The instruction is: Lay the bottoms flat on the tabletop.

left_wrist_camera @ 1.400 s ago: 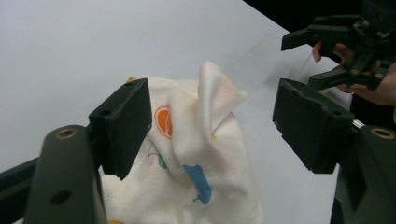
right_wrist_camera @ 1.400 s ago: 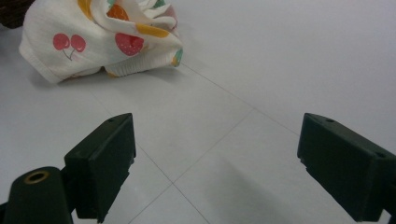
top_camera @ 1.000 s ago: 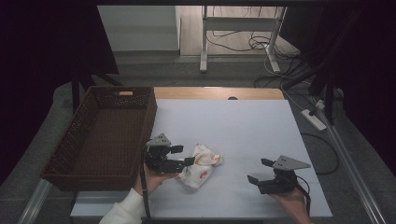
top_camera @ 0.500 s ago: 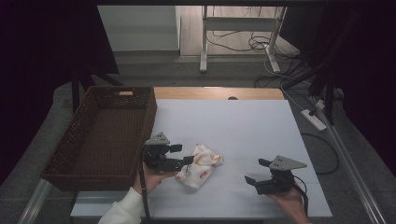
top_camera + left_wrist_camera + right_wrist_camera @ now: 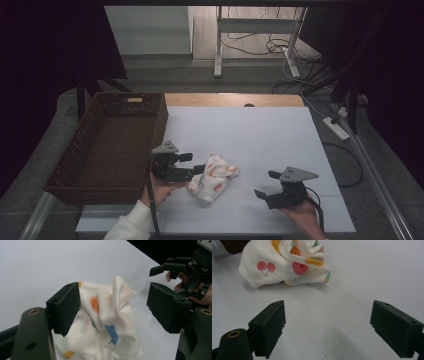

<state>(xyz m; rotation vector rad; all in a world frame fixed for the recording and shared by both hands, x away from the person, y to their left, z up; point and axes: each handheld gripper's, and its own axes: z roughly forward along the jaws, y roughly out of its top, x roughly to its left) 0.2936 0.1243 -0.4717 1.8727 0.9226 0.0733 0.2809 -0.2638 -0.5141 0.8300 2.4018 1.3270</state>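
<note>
The left gripper (image 5: 113, 307) straddles the crumpled cloth (image 5: 213, 176) with jaws wide open, gripping nothing; closing them on it looks like the next move.

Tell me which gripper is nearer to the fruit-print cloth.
Left. The left gripper is right at the fruit-print cloth, its open jaws standing on either side of the cloth's bunched edge. The right gripper sits apart on the white table, jaws open and aimed toward the cloth.
</note>
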